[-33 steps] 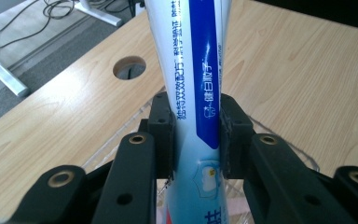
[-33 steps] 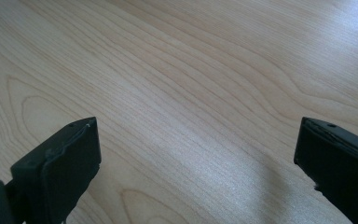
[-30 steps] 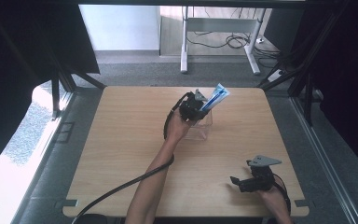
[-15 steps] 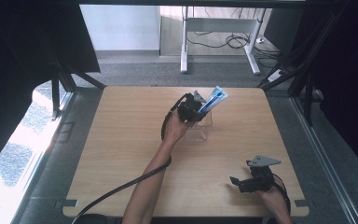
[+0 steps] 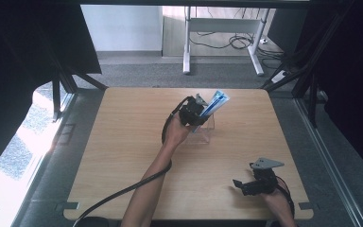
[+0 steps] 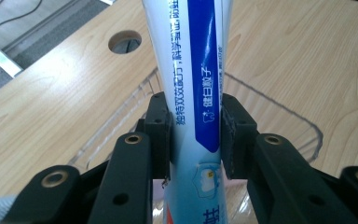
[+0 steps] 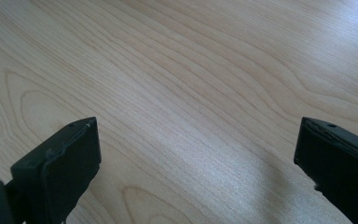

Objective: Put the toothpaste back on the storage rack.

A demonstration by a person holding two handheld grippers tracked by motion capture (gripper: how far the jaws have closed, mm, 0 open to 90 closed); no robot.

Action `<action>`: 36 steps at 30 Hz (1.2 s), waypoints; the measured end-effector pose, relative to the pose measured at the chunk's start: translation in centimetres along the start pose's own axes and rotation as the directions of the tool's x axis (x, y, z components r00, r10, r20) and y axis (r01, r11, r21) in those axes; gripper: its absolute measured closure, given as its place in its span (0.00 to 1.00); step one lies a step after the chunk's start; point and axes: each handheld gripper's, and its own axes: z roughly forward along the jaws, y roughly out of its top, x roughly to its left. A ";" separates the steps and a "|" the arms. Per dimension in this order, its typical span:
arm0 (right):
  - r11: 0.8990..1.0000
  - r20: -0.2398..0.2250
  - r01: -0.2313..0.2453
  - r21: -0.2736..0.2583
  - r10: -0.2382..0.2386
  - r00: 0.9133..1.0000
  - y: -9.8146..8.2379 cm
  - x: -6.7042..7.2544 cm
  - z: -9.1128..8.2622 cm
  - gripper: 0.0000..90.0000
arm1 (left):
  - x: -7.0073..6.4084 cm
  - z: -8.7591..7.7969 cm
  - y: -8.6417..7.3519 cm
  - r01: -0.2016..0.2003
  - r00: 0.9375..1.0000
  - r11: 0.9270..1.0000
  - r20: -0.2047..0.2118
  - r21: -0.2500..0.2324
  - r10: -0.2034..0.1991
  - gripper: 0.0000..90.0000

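The toothpaste tube point(image 6: 193, 70), white with a blue band, stands tilted with its lower end inside the clear plastic box point(image 5: 203, 132) near the table's point(image 5: 123, 156) centre, its top leaning toward 1 o'clock in the high view. The left gripper point(image 6: 195, 135) has the tube between its jaws, both pads touching its sides; the grip reads as light, perhaps about to let go. To do this step well, the tube's base should settle on the box floor before the jaws part, and the gripper should withdraw along the tube's own lean so it does not tip the box. The right gripper point(image 5: 246, 185) rests at 5 o'clock, well apart, jaws spread wide over bare wood.
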 end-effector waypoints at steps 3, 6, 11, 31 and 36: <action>1.000 0.000 -0.001 0.000 0.001 1.000 0.0 0.0 0.0 0.01 | -0.1 0.0 -0.3 -0.010 1.000 1.000 0.005 0.003 0.010 0.76; 1.000 -0.002 -0.002 0.004 0.002 1.000 0.0 0.0 0.1 0.01 | -0.2 -0.1 -0.4 -0.014 1.000 1.000 0.009 0.011 0.014 0.75; 1.000 -0.002 -0.001 0.008 0.001 1.000 0.0 0.1 0.1 0.01 | -0.3 -0.2 -0.6 -0.016 1.000 0.999 0.027 0.028 0.016 0.74; 1.000 -0.004 0.004 0.008 -0.004 1.000 0.0 0.2 0.2 0.01 | -0.4 -1.0 -1.4 0.022 0.996 1.000 0.082 0.004 -0.022 0.46; 1.000 0.000 0.001 0.003 -0.001 1.000 0.0 0.2 0.1 0.01 | -0.4 -1.5 -1.6 0.077 0.992 0.997 0.105 -0.017 -0.074 0.34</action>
